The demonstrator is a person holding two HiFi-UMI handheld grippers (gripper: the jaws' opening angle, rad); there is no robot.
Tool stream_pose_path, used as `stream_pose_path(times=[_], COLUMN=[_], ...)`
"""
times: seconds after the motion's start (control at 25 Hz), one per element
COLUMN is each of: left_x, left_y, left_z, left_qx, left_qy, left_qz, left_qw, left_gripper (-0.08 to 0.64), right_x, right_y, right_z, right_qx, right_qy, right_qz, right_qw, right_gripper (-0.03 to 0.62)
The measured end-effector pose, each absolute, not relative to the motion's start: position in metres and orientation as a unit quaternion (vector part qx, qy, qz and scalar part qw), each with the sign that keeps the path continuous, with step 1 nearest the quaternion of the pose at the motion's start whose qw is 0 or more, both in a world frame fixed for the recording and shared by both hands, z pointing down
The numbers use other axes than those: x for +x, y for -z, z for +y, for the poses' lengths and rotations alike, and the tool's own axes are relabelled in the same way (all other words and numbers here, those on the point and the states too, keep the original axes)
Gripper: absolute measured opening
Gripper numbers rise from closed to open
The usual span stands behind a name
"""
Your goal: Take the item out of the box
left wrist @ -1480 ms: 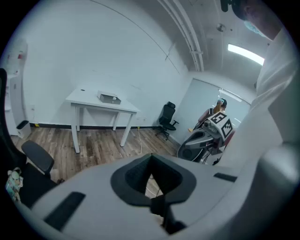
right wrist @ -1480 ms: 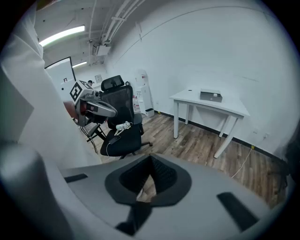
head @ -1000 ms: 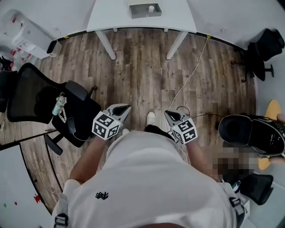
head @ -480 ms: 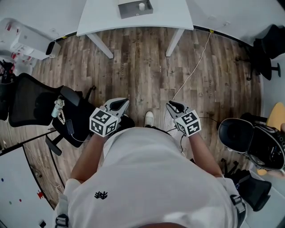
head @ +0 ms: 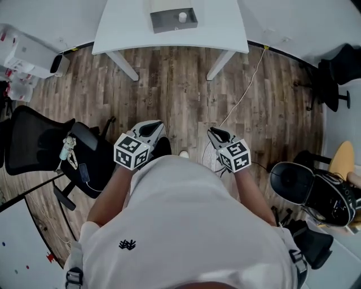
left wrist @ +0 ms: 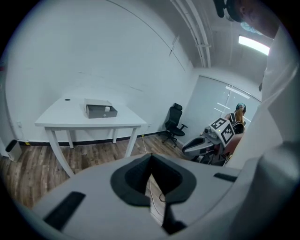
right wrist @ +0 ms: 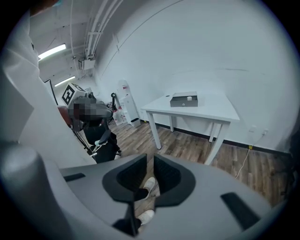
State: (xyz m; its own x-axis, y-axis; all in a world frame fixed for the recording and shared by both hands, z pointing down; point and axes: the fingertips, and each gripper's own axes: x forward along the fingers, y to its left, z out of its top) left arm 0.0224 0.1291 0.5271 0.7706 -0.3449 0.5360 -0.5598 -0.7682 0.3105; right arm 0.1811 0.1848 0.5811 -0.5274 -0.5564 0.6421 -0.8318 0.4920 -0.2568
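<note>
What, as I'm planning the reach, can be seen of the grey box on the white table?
The box is low, rectangular and grey, open at the top, with thin upright walls; its material cannot be told. It lies flat on the white table, near the middle of its top. A small white item stands inside, toward one end. Nothing else touches it.

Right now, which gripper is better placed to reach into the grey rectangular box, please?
Probably the right gripper: its empty jaws are opening; the left gripper is shut. Both are far from the grey rectangular box.
</note>
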Motion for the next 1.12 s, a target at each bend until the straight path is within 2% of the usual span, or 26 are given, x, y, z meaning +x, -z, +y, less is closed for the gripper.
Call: stream_pose_path(times=[0.48,1.12], left_x=[-0.006,-0.037], left_y=[-0.528,-0.526], left_z=[0.019,-0.04], left_qx=[0.922,0.922], left_qy=[-0.227,-0.183], left_qz=[-0.21,-0.216], left_qw=[0.234,0.264], left_gripper=[0.006,0.006], right_x=[0.149,0.126], right_y=[-0.564,-0.555], right_z=[0.078,-0.013], right_qx=[0.443,0.436], right_qy=[-0.273,-0.249], right_qz=[-0.813,-0.815], right_qw=[0.261,0.289], right_gripper=[0.044,0.044])
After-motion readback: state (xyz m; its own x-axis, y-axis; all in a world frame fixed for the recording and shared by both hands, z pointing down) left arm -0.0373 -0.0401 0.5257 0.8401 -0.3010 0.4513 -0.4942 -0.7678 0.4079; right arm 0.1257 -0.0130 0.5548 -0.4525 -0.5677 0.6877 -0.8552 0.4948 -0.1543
